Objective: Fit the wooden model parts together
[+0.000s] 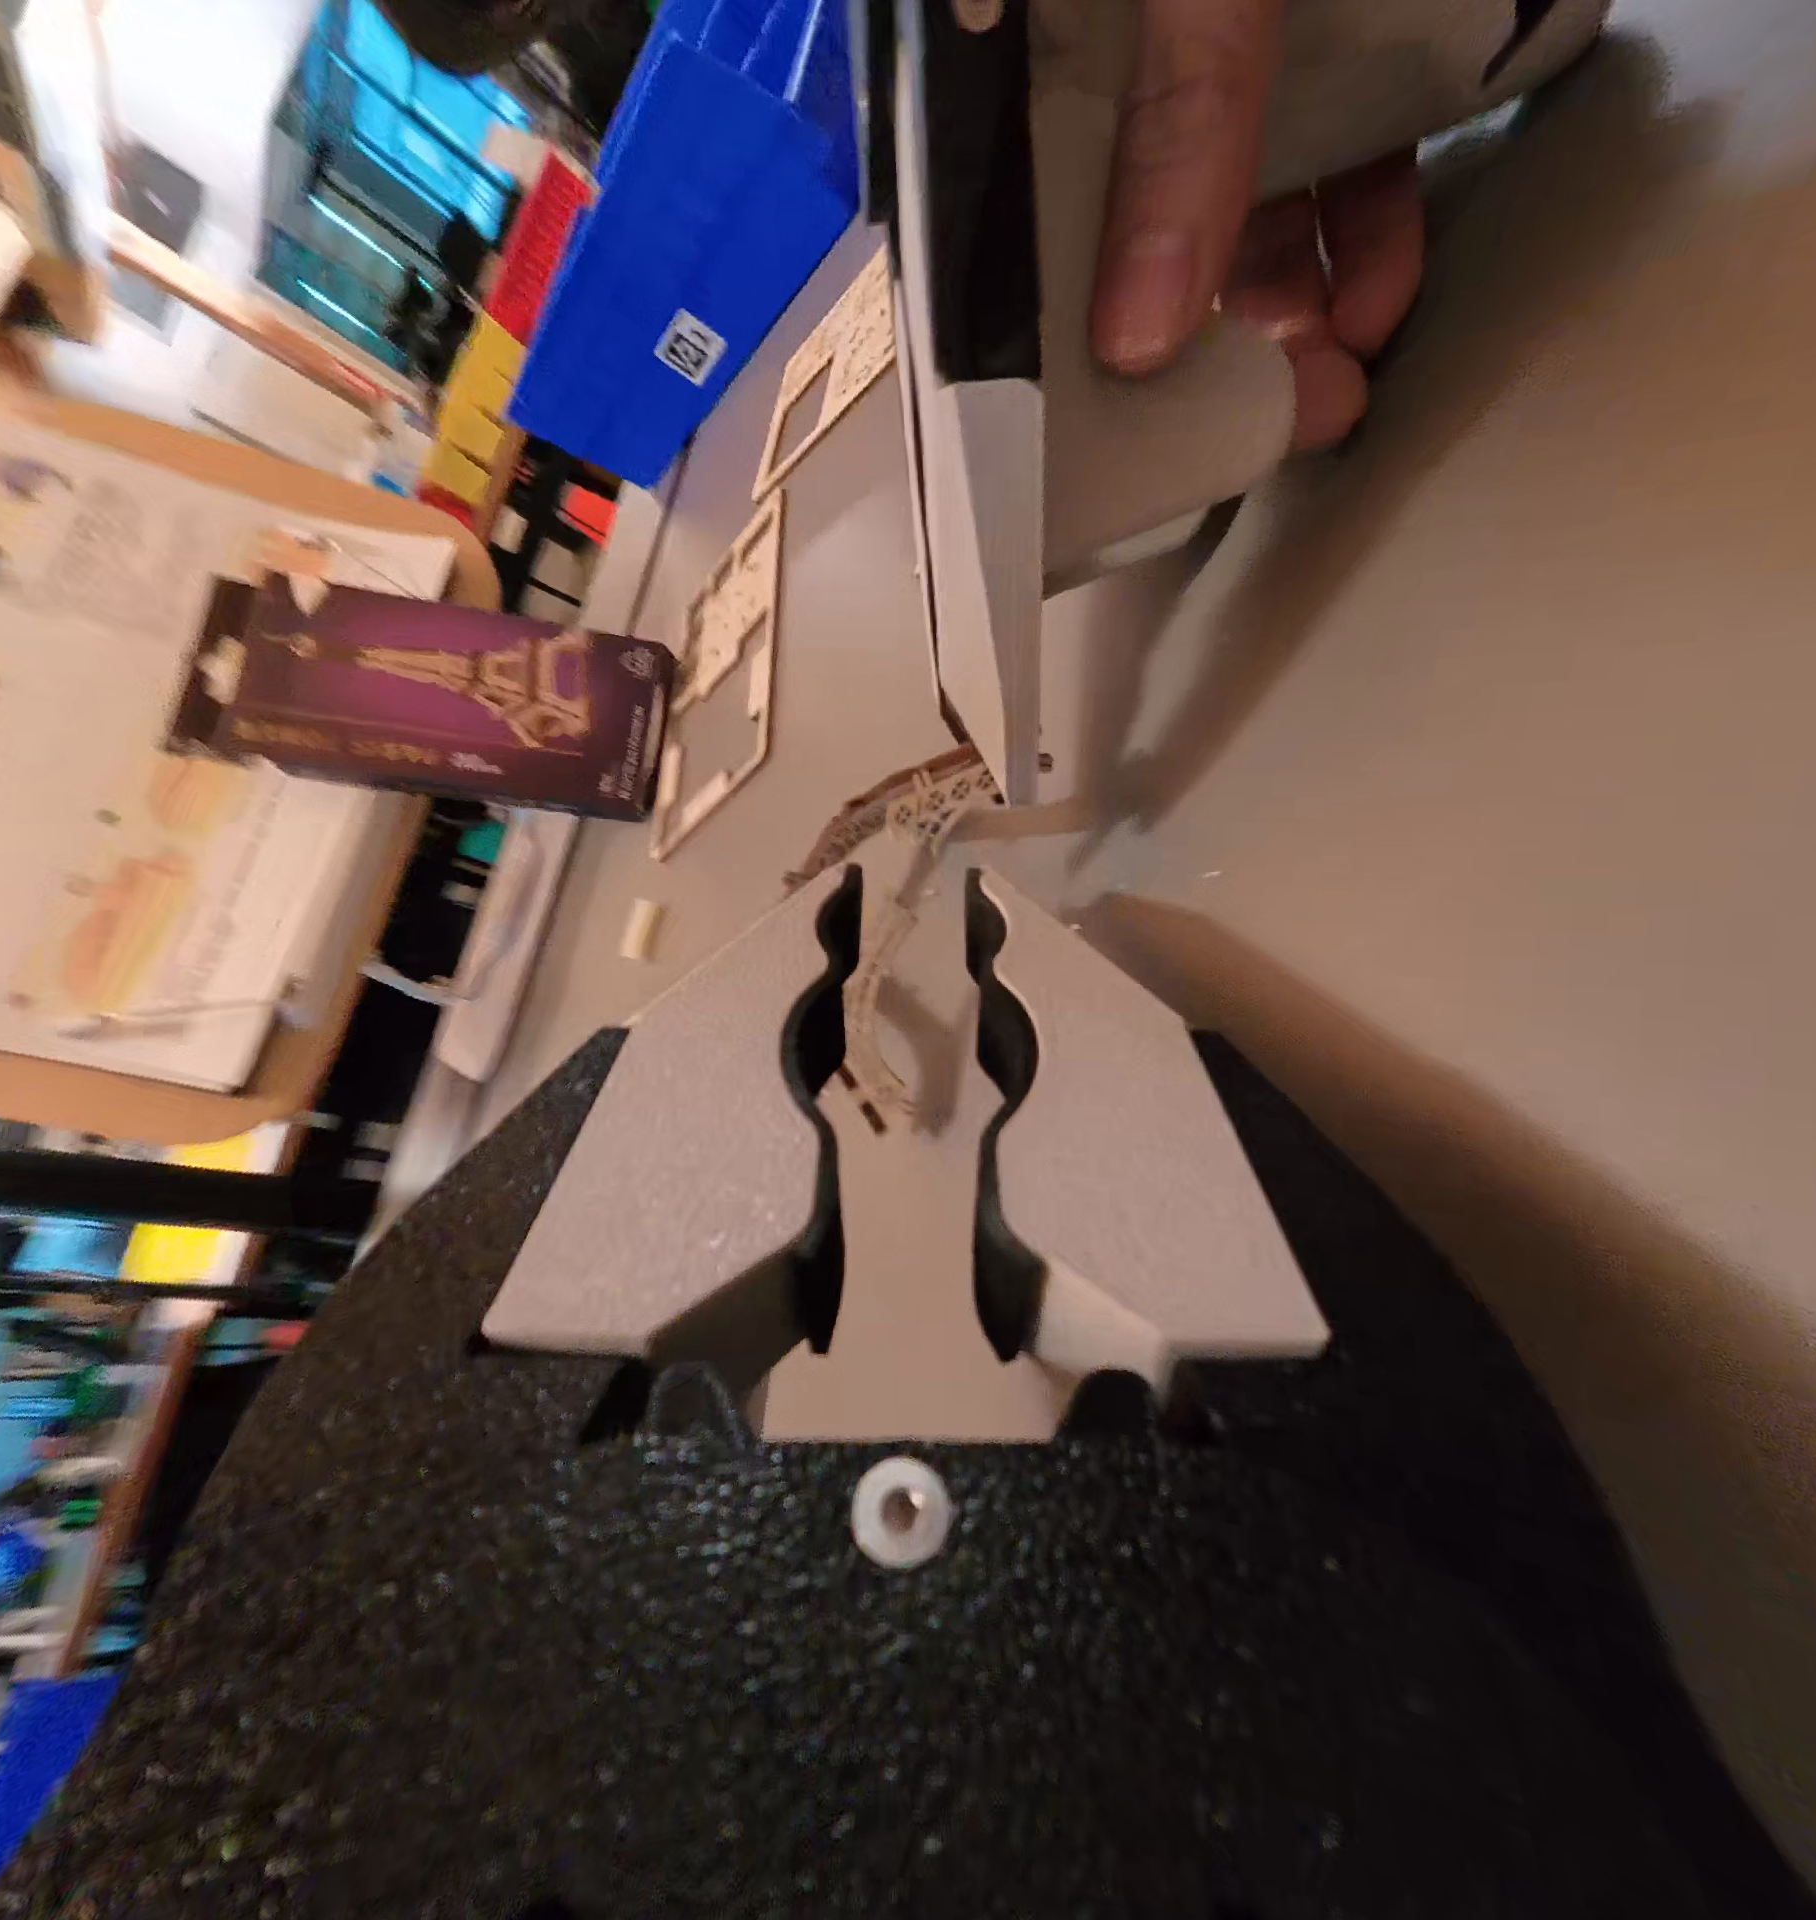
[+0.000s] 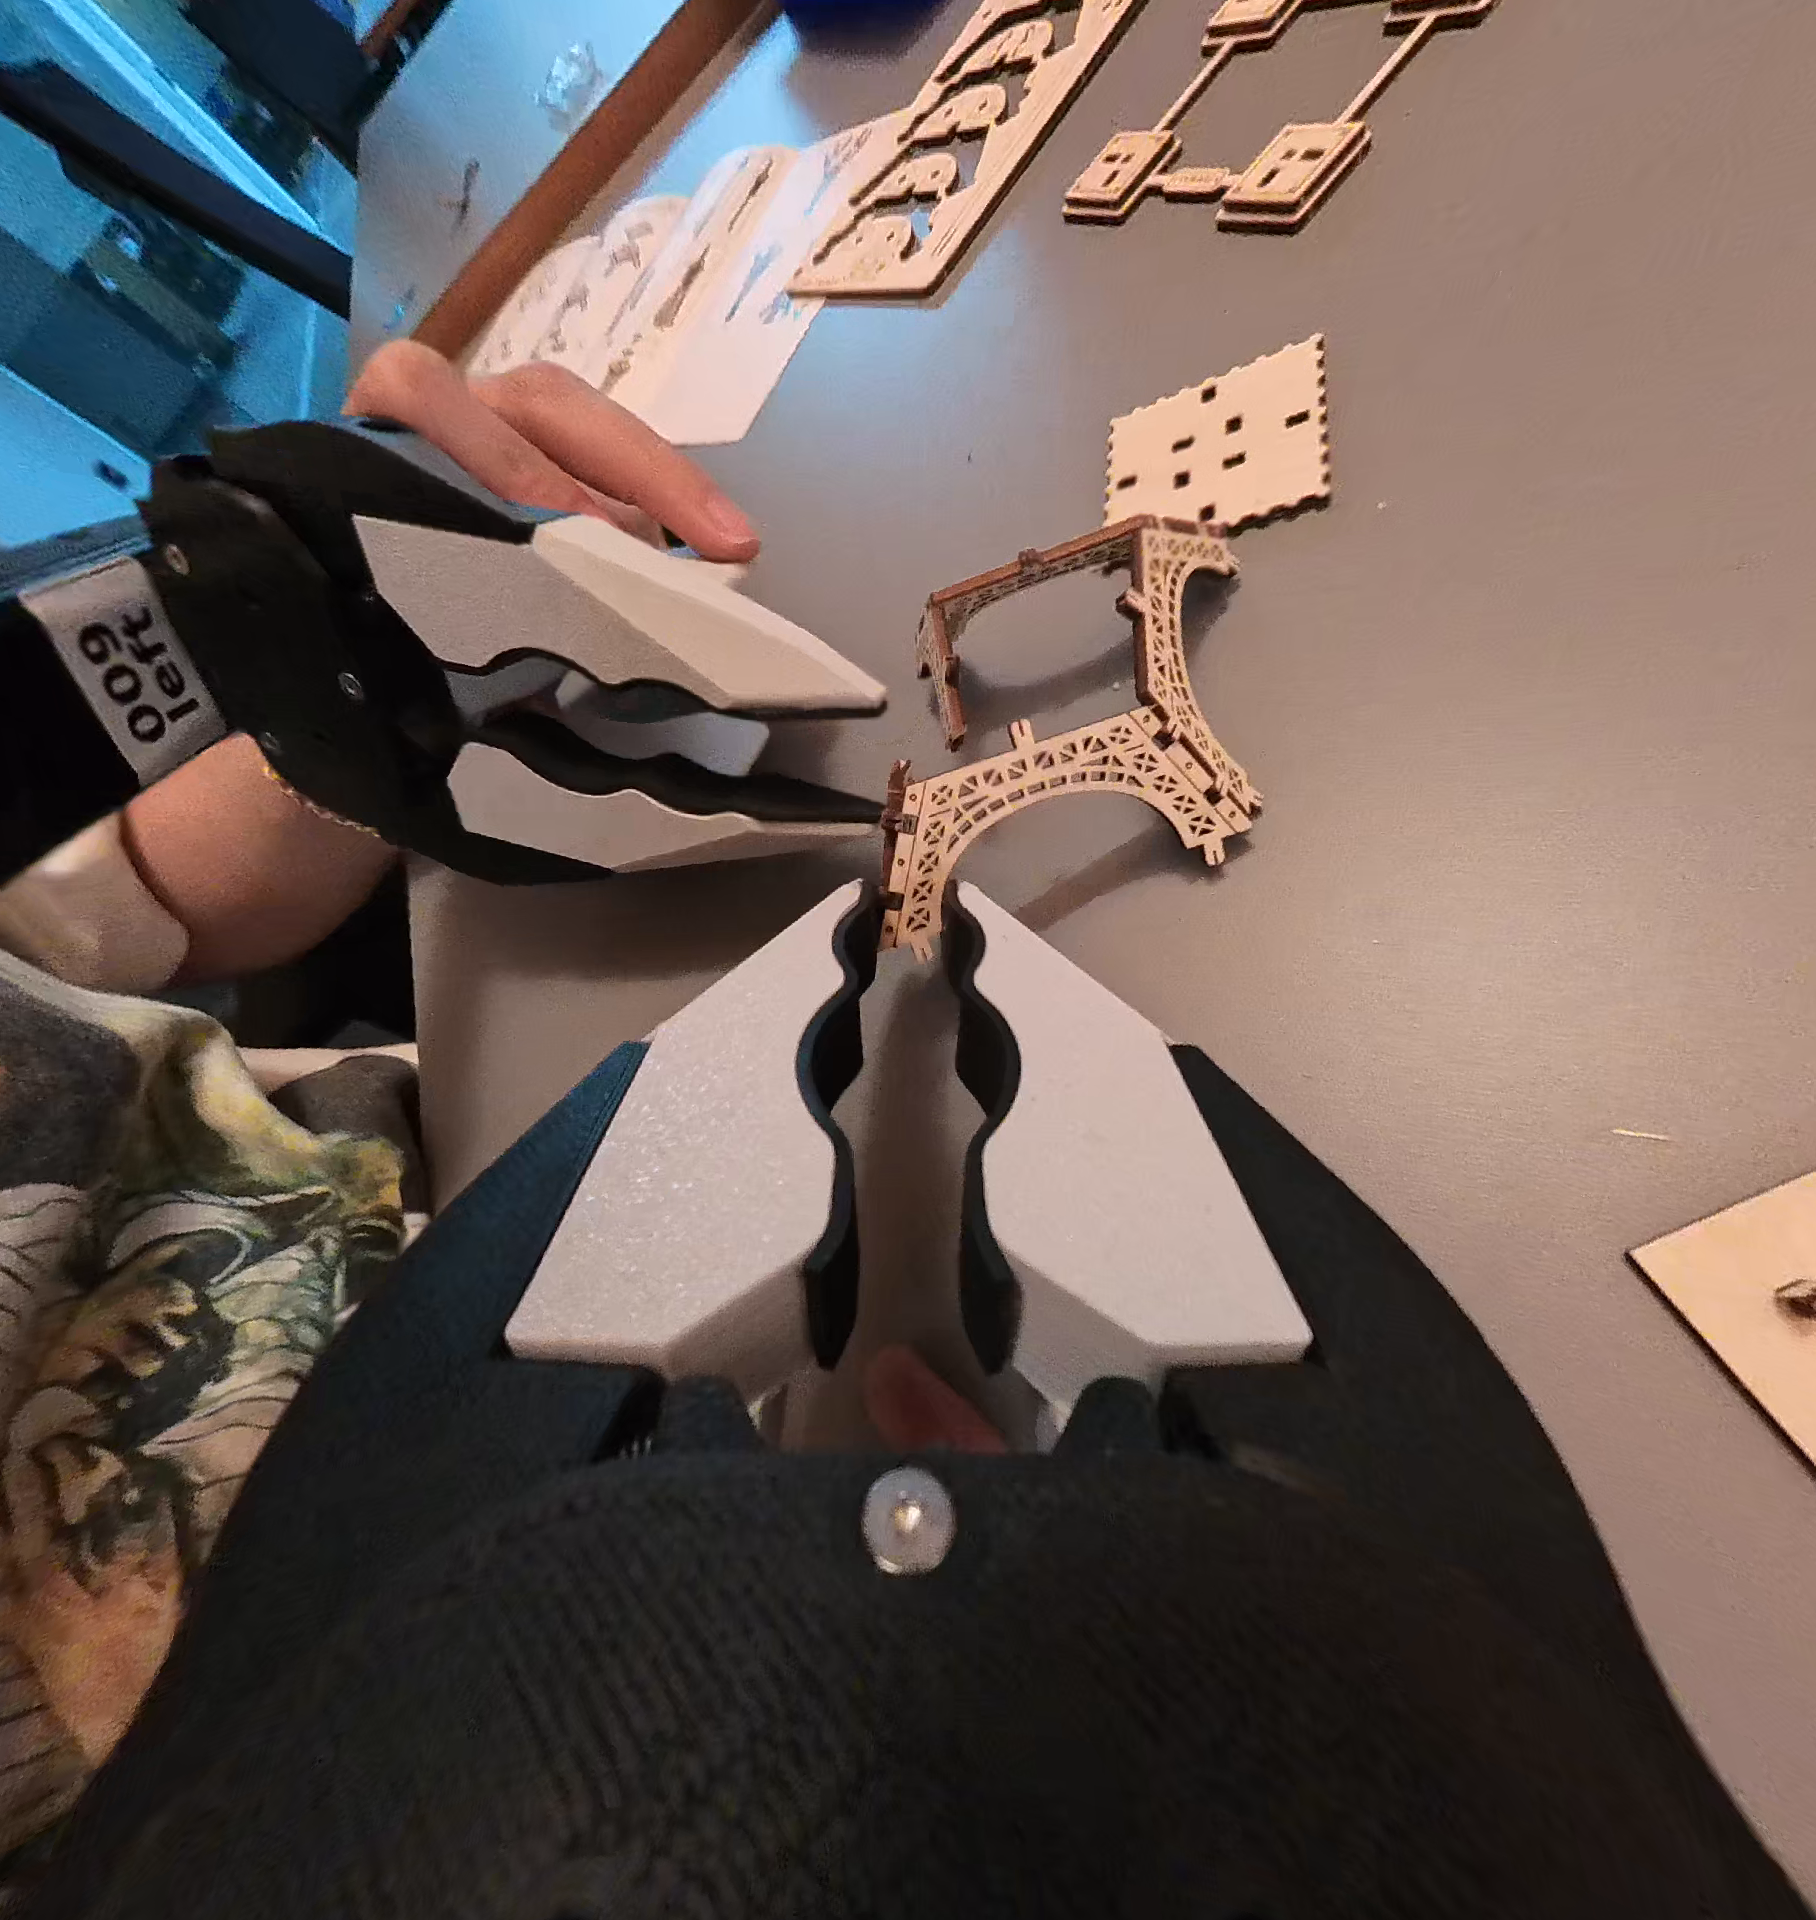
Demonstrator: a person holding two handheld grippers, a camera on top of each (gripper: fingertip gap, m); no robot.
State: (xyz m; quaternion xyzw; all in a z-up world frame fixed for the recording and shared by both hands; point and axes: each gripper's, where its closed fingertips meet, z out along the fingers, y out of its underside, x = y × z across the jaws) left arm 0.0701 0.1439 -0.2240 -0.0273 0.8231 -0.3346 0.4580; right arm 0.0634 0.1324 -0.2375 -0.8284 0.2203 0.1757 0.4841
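Right gripper (image 2: 912, 914) pinches one foot of the latticed arch frame (image 2: 1080, 717), which otherwise rests on the grey table (image 2: 1506, 935). Left gripper (image 2: 873, 758) hovers beside it, jaws slightly parted and empty; its own view is blurred, the frame half hidden.

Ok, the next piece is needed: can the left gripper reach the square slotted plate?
Probably, if lifted over: the left gripper is open and empty, but the wooden arch frame stands between it and the square slotted plate.
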